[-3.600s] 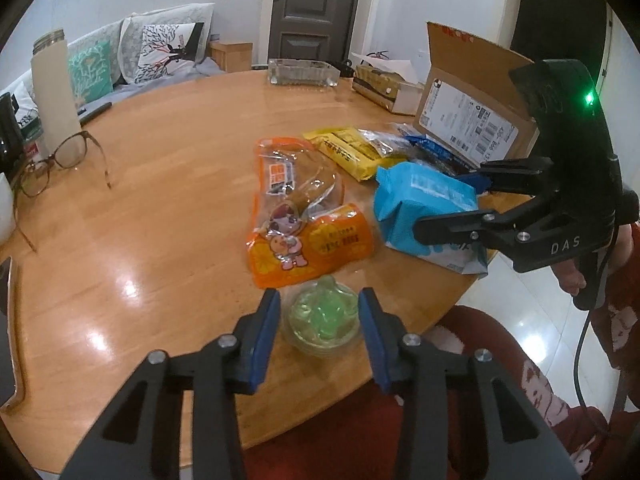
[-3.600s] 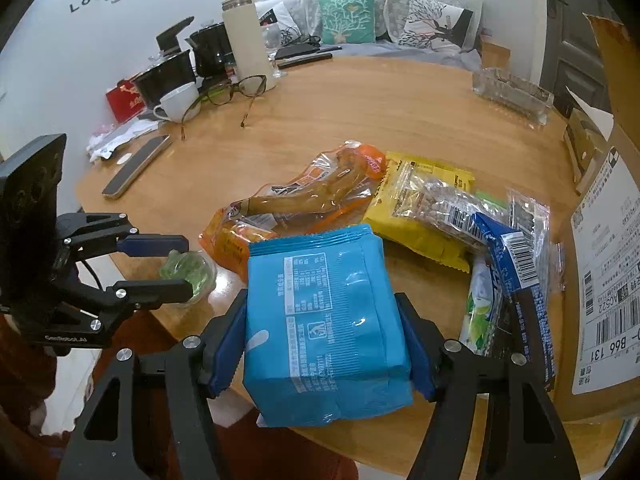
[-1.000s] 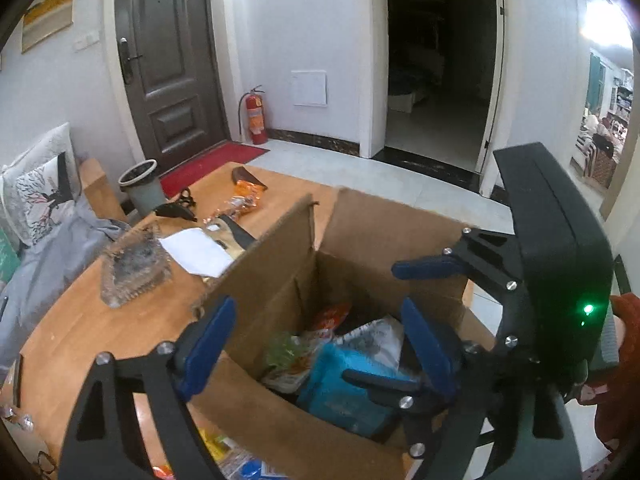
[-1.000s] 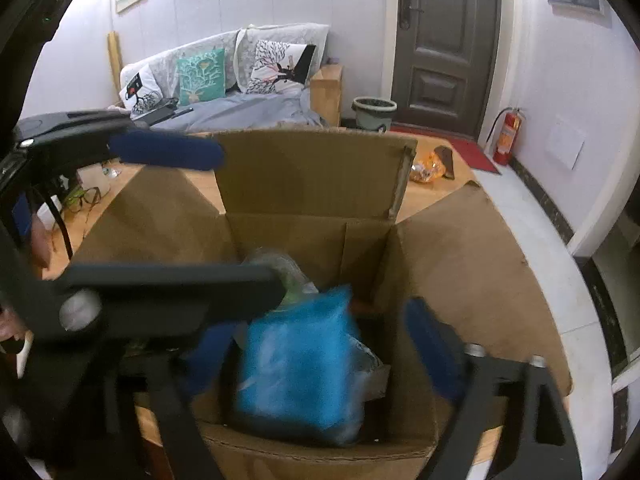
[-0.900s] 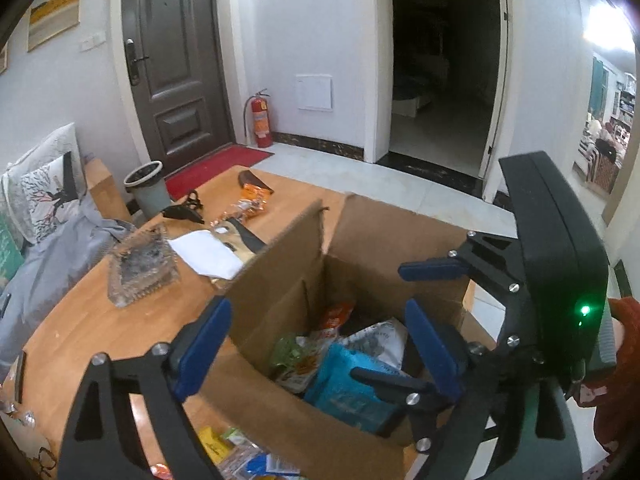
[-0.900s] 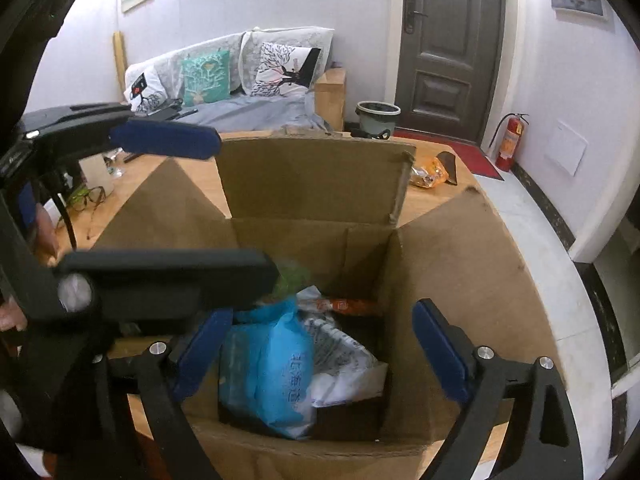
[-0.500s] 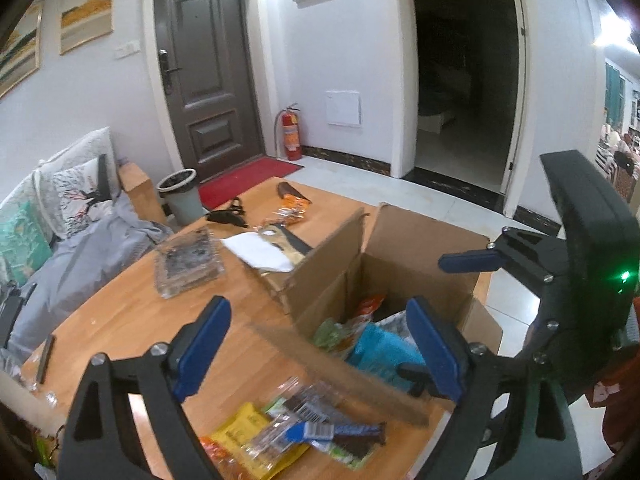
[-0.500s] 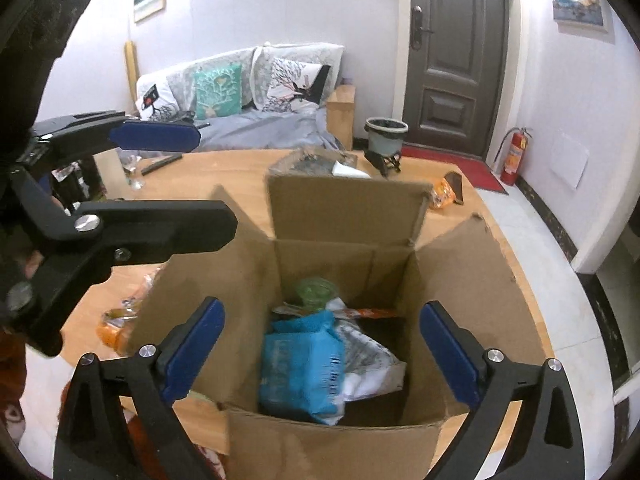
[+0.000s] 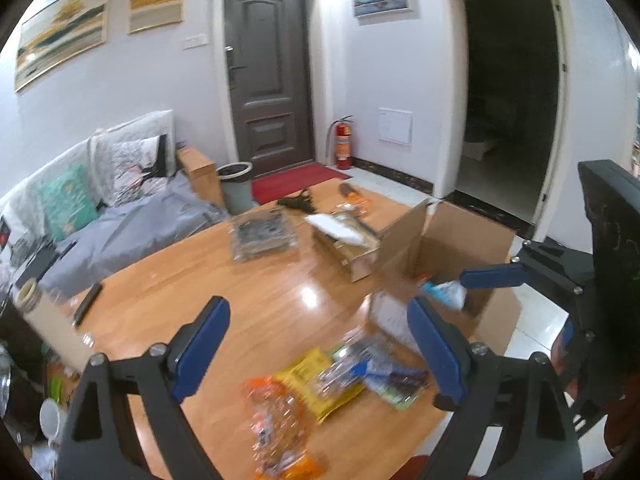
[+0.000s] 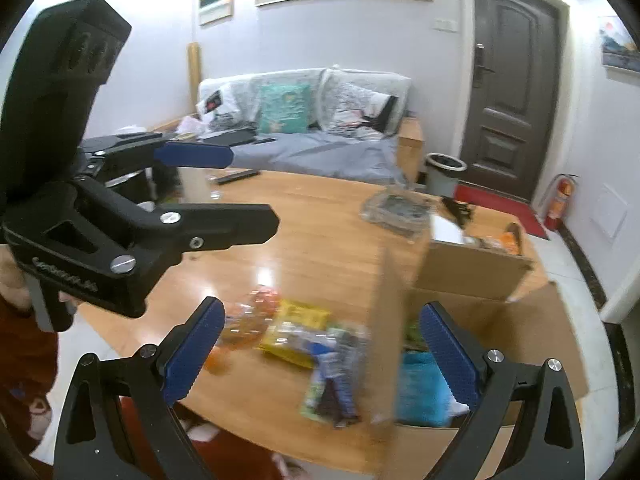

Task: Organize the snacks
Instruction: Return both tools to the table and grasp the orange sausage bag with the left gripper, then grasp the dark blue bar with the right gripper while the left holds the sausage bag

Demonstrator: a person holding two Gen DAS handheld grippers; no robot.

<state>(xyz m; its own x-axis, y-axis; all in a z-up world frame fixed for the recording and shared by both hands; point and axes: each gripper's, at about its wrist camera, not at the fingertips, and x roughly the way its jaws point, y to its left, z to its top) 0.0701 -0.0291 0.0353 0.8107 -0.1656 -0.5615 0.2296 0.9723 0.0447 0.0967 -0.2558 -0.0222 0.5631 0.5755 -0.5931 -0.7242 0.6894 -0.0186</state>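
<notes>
My left gripper (image 9: 318, 344) is open with nothing in it, hanging above the round wooden table (image 9: 168, 280). Under it lie loose snacks: an orange packet (image 9: 276, 420), a yellow packet (image 9: 316, 384) and clear and blue packets (image 9: 376, 372). My right gripper (image 10: 322, 354) is open too, over the same pile (image 10: 296, 328) and the near flap of the cardboard box (image 10: 480, 280). The blue bag (image 10: 420, 392) lies inside the box. Each gripper shows in the other's view: the right gripper (image 9: 520, 308) at the right, the left gripper (image 10: 252, 188) at the upper left.
A glass dish (image 9: 262, 236) and a small open carton (image 9: 344, 240) stand beyond the box. A tall beige bottle (image 9: 28, 308), a remote (image 9: 86, 304) and a white cup (image 9: 50, 416) are at the far left. A sofa (image 10: 320, 148) lies behind the table.
Both grippers have drawn back and up from the box and swung left over the loose snacks. The blue bag and green cup, held earlier, stay in the box. Both jaws stand wider.
</notes>
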